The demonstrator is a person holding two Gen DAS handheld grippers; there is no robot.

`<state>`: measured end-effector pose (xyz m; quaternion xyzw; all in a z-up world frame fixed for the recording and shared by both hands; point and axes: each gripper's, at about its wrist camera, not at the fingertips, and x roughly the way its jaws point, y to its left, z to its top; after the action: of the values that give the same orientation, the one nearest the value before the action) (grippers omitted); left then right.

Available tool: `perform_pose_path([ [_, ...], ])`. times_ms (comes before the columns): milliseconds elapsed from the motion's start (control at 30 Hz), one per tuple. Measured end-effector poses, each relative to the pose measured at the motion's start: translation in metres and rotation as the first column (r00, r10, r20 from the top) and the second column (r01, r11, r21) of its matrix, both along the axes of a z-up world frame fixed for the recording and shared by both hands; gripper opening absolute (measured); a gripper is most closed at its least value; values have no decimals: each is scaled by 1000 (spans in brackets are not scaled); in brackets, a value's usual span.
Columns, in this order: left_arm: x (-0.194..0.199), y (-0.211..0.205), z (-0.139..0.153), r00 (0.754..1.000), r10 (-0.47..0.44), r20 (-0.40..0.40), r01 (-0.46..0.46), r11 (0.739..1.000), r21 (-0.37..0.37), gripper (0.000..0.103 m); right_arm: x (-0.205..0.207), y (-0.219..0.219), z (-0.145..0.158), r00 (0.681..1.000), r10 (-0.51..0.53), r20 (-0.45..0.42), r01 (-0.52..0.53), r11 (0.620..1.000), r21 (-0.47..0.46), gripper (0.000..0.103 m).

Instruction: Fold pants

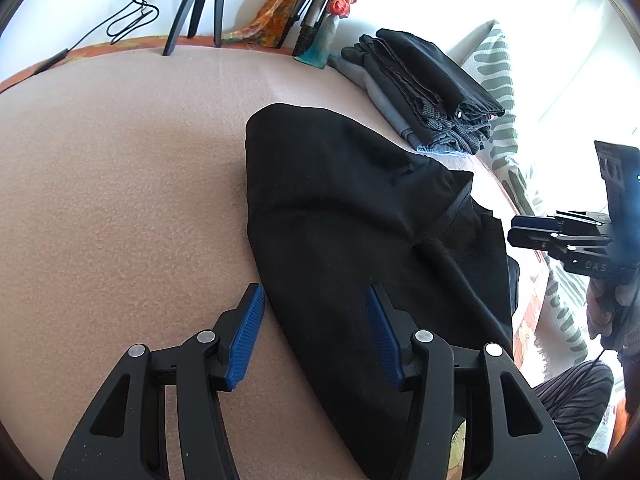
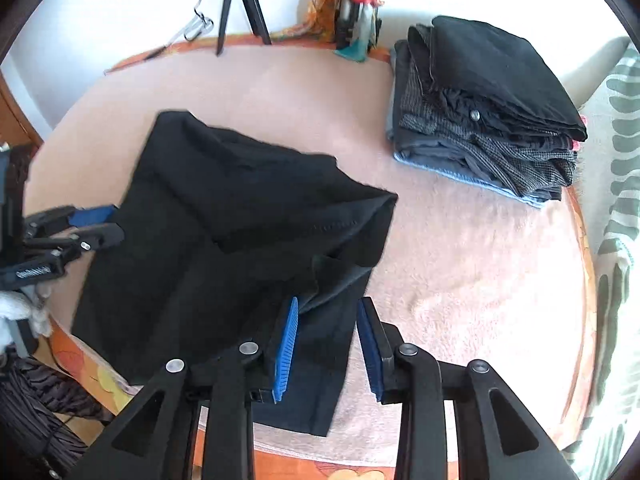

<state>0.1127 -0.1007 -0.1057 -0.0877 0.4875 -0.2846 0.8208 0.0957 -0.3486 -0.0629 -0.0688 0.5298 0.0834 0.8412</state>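
Pink blanket (image 2: 460, 248) covers the surface where the black pants (image 2: 240, 216) lie half folded. Nearest, the right gripper (image 2: 326, 344) stands open over their near edge, the left gripper (image 1: 316, 332) open astride their side. Beyond the pants sit a stack of folded clothes (image 2: 488, 120), a tripod (image 2: 240, 4) and a doll (image 2: 362, 12).

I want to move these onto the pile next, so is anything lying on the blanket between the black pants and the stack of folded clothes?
Nothing visible: bare pink blanket separates the black pants from the folded stack.
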Motion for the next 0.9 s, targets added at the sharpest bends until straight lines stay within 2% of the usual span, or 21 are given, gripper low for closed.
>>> perform_pose_path([
  [67, 0, -1, 0, 1000, -1, 2, 1, 1000, 2, 51, -3, 8, 7, 999, 30, 15, -31, 997, 73, 35],
  [167, 0, 0, -1, 1000, -1, 0, 1, 1000, -5, 51, 1, 38, 0, 996, 85, -4, -84, 987, 134, 44],
  [233, 0, 2, -1, 1000, 0, -3, 0, 1000, -12, 51, 12, 62, -13, 993, 120, -12, -118, 987, 112, 44],
  [300, 0, 2, -1, 1000, -1, -3, 1, 1000, -11, 51, 14, 87, -26, 988, 156, -19, -155, 987, 49, 44],
  [433, -1, 3, -1, 1000, -2, -3, 2, 1000, -11, 51, 25, 108, -55, 980, 182, -78, -185, 982, -43, 42],
  [467, -1, 2, 0, 1000, -2, -2, 2, 1000, -11, 51, 25, 110, -58, 980, 190, -67, -194, 979, -57, 38],
  [500, -1, 2, 0, 1000, -1, -2, 1, 1000, -11, 51, 24, 110, -56, 980, 192, -52, -195, 979, -53, 18],
  [533, -1, 2, -1, 1000, -2, -2, 2, 1000, -10, 51, 23, 107, -54, 983, 179, -52, -181, 982, -47, 3],
  [733, -1, 3, -1, 1000, -4, -1, 4, 1000, -7, 51, -13, 53, -12, 997, 44, 69, -49, 997, 65, 1],
  [800, -1, 1, 0, 1000, -2, -1, 2, 1000, -3, 51, -31, 21, -2, 994, -58, 97, 45, 991, 124, 3],
  [867, -1, 1, 0, 1000, 0, -3, 0, 1000, -1, 51, -49, -12, -2, 986, -159, 59, 145, 971, 189, 8],
  [900, -1, 2, 1, 1000, 3, -3, -3, 1000, 0, 51, -56, -26, -6, 981, -190, 27, 181, 963, 199, 19],
])
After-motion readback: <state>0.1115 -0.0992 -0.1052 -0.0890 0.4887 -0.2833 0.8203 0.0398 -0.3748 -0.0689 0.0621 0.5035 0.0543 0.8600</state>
